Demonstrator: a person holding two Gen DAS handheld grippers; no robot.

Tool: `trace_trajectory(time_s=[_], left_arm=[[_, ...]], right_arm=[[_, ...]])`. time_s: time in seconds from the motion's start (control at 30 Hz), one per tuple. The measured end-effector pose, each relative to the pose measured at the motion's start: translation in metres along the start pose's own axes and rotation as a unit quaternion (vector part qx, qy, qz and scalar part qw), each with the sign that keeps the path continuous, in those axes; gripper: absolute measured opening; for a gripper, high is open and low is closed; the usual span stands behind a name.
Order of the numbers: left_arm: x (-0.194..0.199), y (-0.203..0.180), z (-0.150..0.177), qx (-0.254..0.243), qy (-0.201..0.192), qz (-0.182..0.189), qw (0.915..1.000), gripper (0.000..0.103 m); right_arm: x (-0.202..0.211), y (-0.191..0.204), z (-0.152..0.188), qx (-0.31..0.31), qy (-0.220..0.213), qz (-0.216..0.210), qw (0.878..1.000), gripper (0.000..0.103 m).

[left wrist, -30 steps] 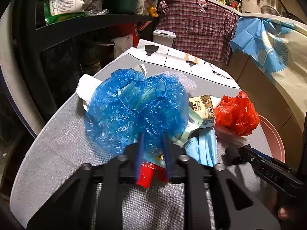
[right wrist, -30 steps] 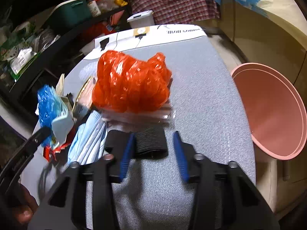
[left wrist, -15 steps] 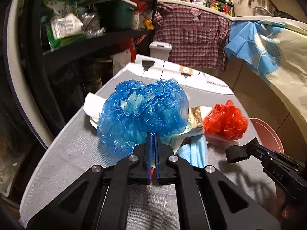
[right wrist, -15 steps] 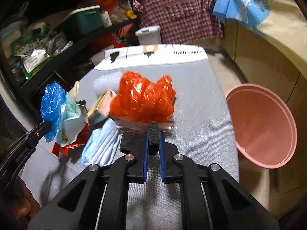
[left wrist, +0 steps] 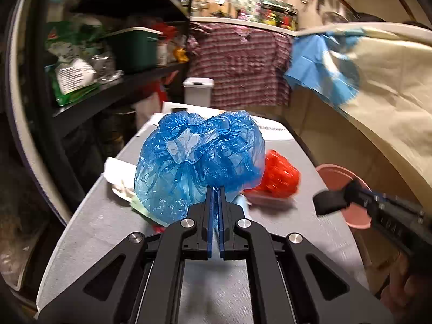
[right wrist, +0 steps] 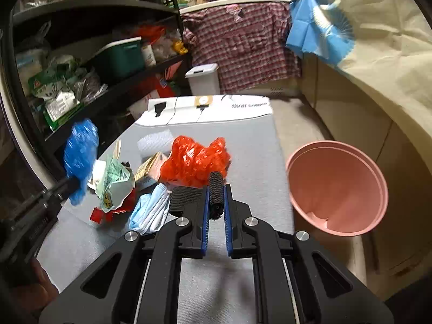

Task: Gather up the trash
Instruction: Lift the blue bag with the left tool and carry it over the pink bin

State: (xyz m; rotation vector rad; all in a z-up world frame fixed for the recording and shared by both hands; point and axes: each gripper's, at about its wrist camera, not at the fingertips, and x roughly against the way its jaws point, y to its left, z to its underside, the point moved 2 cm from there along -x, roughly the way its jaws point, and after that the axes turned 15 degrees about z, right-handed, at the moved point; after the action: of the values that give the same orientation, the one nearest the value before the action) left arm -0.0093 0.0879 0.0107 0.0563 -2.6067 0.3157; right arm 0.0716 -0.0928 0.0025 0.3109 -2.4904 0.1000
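The left gripper [left wrist: 215, 189] pinches a crinkled blue plastic cap [left wrist: 199, 162] above the grey tabletop [left wrist: 108, 221]; the right gripper [right wrist: 216, 189] clamps a ribbed black fabric band [right wrist: 216, 189]. Beyond lie a crumpled red plastic bag [right wrist: 194, 159] and, at three o'clock, a pink plastic basin [right wrist: 337, 189], seemingly off the tabletop's edge.

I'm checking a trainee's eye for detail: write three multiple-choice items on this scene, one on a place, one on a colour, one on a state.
1. Where is the pink bin?
A. On the shelf
B. Beside the grey table's right edge
C. On the table

2. What colour is the crumpled bag lying on the table?
A. Red
B. Yellow
C. Black

3. What is the left gripper doing?
A. Open over nothing
B. Shut on the pink bin
C. Shut on the blue plastic cover

Answers: 1 B, the bin stands off the table's edge. 2 A, it is bright red. 3 C, the pads pinch the cover's plastic.
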Motion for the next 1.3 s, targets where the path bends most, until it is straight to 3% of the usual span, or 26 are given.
trace_trajectory(time_s=[0.67, 1.3], left_arm=[[0.009, -0.060, 0.001, -0.035, 0.023, 0.072, 0.9965, 0.003], [-0.038, -0.114, -0.026, -0.072, 0.033, 0.110, 0.9908, 0.003]], right_arm=[[0.057, -0.082, -0.022, -0.029, -0.054, 0.084, 0.995, 0.010], [0.042, -0.169, -0.051, -0.060, -0.072, 0.172, 0.981, 0.010]])
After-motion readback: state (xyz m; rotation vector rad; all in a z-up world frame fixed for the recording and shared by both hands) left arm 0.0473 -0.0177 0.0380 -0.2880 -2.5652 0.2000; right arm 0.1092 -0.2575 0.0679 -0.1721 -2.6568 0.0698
